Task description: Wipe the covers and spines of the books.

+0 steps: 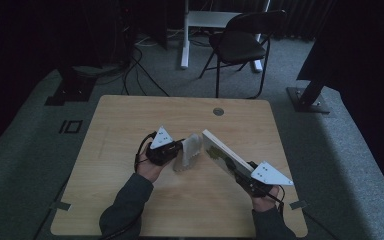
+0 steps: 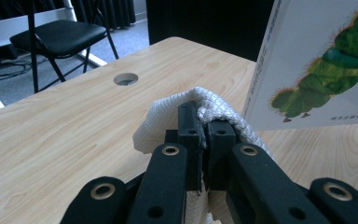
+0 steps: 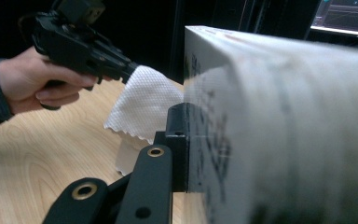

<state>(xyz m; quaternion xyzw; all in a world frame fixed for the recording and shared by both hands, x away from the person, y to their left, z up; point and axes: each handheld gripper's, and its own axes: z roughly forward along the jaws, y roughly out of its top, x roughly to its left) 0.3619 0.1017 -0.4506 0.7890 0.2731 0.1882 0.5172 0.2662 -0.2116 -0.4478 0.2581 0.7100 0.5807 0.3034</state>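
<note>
Jaws of the left gripper [image 2: 208, 133] pinch a white cloth [image 2: 168, 119]; the right gripper [image 1: 242, 176] clamps a book [image 1: 222, 152].

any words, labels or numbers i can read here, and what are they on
None can be read.
Small dark line under the green caterpillar picture on the white hardcover book: too small to read.
Print running down the book's spine edge: too small and blurred to read.
Dark marks on the book's face beside the right gripper: blurred.
White waffle-textured cloth, held in the left gripper: no text.
Light wooden table: no text.
</note>
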